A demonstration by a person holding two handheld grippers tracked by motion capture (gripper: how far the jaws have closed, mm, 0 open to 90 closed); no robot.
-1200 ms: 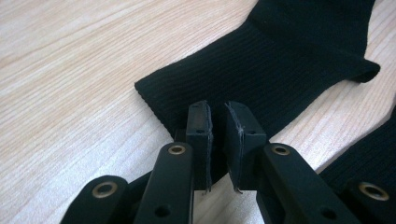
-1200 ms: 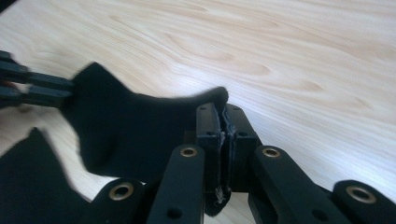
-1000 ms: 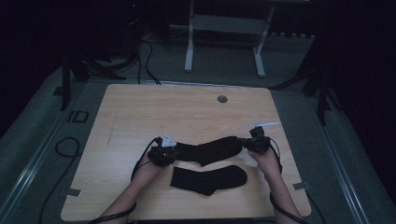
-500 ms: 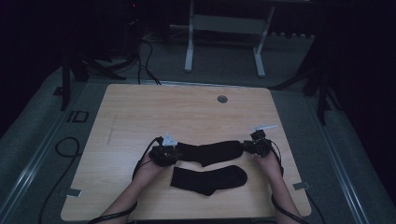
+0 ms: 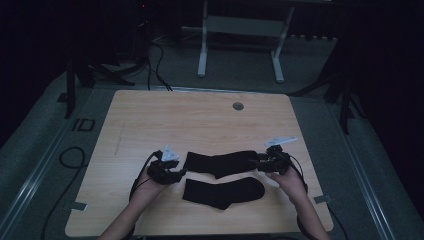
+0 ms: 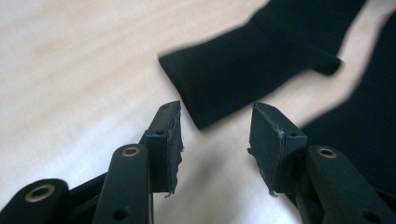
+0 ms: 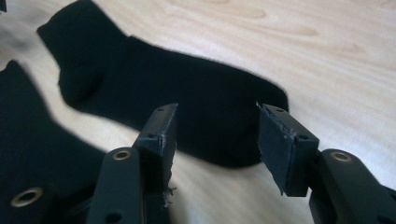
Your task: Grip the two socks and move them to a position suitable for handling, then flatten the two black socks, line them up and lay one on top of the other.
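Note:
Two black socks lie flat on the wooden table. The farther sock stretches left to right between my two grippers. Its cuff end lies just ahead of my left gripper, whose jaws stand open on nothing. In the high view the left gripper sits at the sock's left end. The toe end lies just beyond the open jaws of my right gripper, which rests at the sock's right end. Nearer the person, the second sock lies parallel to the first.
A small round grommet is set in the table's far side. Bare wood stretches from the socks to the far edge. Cables trail on the floor to the left, and a white stand is behind the table.
The farther sock's right end and my right gripper have shifted slightly toward the near edge. The left gripper has barely moved.

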